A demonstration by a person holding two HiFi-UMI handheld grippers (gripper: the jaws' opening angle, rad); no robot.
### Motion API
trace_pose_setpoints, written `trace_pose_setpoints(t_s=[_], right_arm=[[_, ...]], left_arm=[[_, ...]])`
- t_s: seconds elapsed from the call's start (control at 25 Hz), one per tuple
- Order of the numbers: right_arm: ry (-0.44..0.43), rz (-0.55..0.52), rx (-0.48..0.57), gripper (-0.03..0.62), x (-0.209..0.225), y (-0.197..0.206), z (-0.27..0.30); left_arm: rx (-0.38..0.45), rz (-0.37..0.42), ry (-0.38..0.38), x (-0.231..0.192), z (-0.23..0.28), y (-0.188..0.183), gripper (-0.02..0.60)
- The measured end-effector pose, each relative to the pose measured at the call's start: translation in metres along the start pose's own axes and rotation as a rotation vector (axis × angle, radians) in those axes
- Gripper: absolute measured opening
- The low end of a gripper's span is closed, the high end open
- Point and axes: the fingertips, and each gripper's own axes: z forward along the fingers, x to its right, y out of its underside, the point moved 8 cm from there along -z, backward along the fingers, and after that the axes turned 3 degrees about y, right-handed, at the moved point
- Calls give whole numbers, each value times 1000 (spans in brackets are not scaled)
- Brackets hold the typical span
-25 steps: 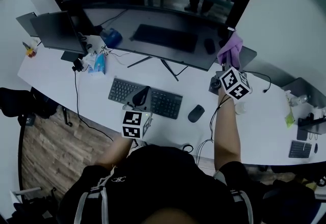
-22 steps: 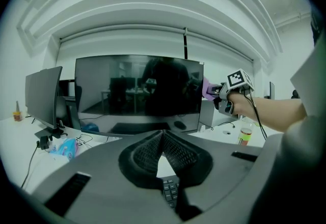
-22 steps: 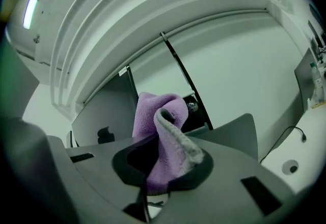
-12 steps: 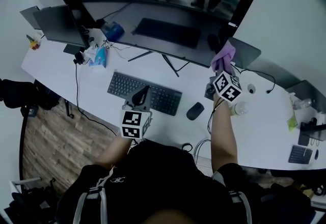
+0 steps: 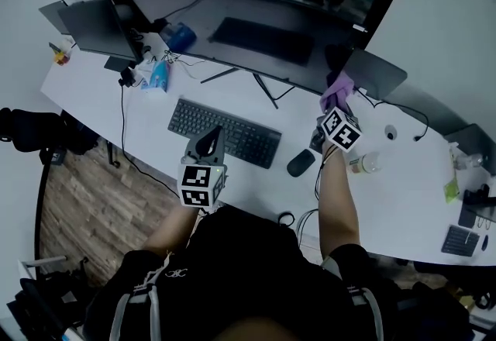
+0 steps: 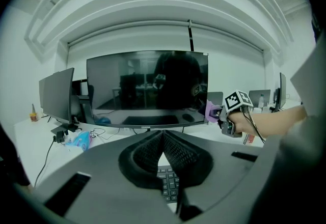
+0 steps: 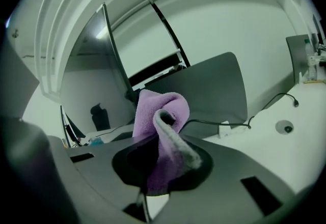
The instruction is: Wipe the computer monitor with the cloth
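The wide dark monitor stands at the back of the white desk. My right gripper is shut on a purple cloth, which sits by the monitor's lower right corner. In the right gripper view the cloth bulges out of the jaws, and the monitor shows edge-on to the left. My left gripper hovers over the keyboard, shut with nothing in it. In the left gripper view the jaws meet at their tips, facing the monitor, with the cloth at its right edge.
A mouse lies right of the keyboard, and a clear bottle lies beyond it. A second monitor stands at the far left beside a blue packet and cables. Another screen's back stands right of the cloth.
My right gripper with the cloth has come down and slightly left, from the monitor's right lower edge to just by its corner. The left gripper has barely shifted.
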Motion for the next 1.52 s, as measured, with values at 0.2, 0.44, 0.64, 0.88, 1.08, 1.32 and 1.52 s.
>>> trace_pose_setpoints(t_s=[0.2,0.44,0.64,0.88,1.08,1.32,1.52], right_arm=[[18,127,-60,66,14,17,9],[-28,486,-85,66,23,42,17],[-23,643,-122,67,27,61,22],[-24,733,-145,66,15,80,24],[-12,843,-125,66,0,89,27],[-48,1089,-82,66,-37,110,37],[-70,1146,-73,66,-79,131,55]], left_arm=[[-14,-10,-23,-3,-6,4,14],[-14,-29,-40,-10,-7,9,14],[-6,-34,-31,-12,-5,14,14],[-5,-40,-23,-29,-6,18,14],[3,-28,2,-56,-6,19,14],[-1,-46,31,-114,-6,24,14],[-4,-52,68,-171,-1,25,14]])
